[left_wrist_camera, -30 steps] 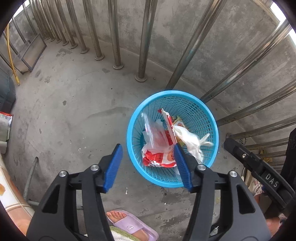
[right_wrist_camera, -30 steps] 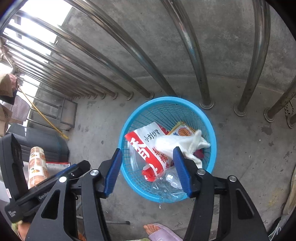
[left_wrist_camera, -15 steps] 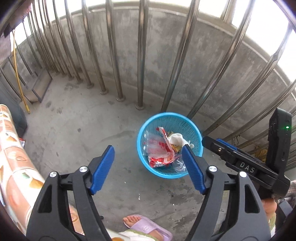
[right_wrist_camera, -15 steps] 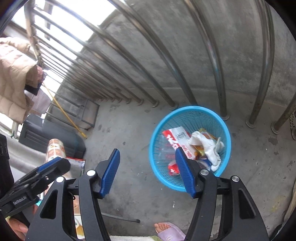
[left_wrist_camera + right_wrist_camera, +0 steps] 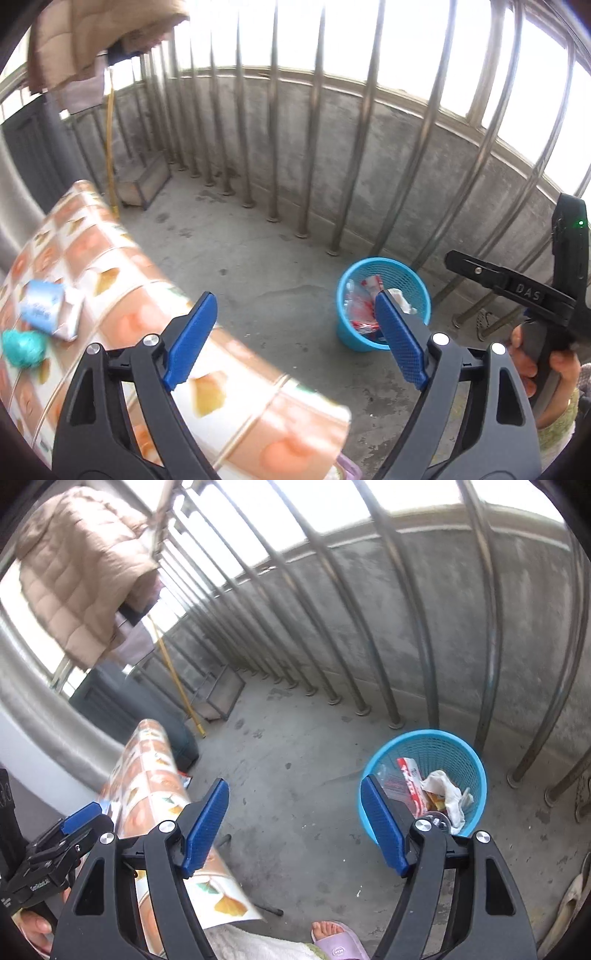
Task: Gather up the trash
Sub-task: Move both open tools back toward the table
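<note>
A blue mesh basket (image 5: 384, 300) (image 5: 424, 775) stands on the concrete floor by the railing, holding a red-and-white wrapper (image 5: 410, 779), a white crumpled cloth (image 5: 448, 794) and other trash. My left gripper (image 5: 295, 339) is raised well above the floor, its jaws opening wide with nothing between them. My right gripper (image 5: 295, 827) is also high, jaws opening and empty. On the patterned table (image 5: 122, 280) at the left lie a light-blue packet (image 5: 48, 308) and a teal crumpled ball (image 5: 24, 347).
Steel railing bars (image 5: 314, 158) and a low concrete wall ring the balcony. A beige quilted jacket (image 5: 77, 572) hangs at the upper left. A yellow pole (image 5: 177, 686) leans by a metal frame. A foot in a purple slipper (image 5: 336, 939) is below.
Both grippers rose and drew back from the basket, which now looks small and far. Both jaws widened. The table with its packet and teal ball came into the left view.
</note>
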